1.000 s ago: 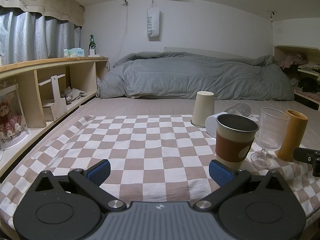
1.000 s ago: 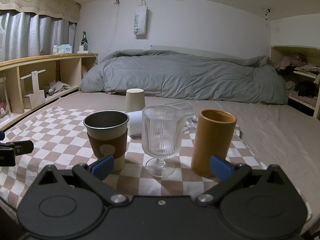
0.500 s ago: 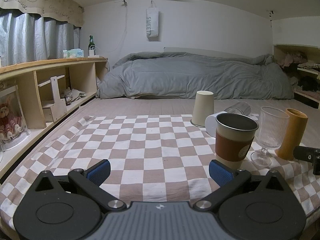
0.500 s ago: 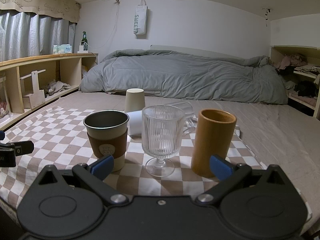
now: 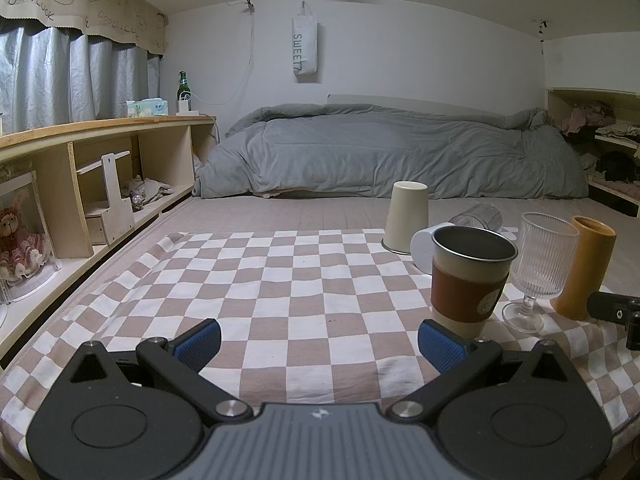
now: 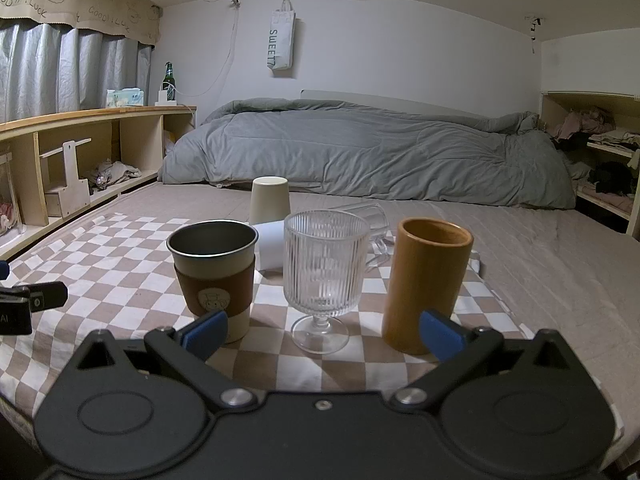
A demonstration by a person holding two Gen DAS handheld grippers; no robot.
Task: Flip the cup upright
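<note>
A cream cup (image 5: 407,213) stands upside down at the far edge of the checkered cloth (image 5: 280,280); it also shows in the right wrist view (image 6: 269,199). A white cup (image 5: 424,246) lies on its side beside it, as does a clear glass mug (image 5: 478,216). Upright in front stand a metal cup with a brown sleeve (image 5: 468,280), a ribbed stemmed glass (image 6: 322,276) and an orange tumbler (image 6: 426,280). My left gripper (image 5: 320,342) is open and empty, left of the cups. My right gripper (image 6: 322,332) is open and empty, just before the stemmed glass.
A grey duvet (image 5: 400,152) lies on the bed behind. Wooden shelves (image 5: 80,184) run along the left with a bottle (image 5: 183,88) on top. Shelves with clothes (image 6: 600,152) stand at the right.
</note>
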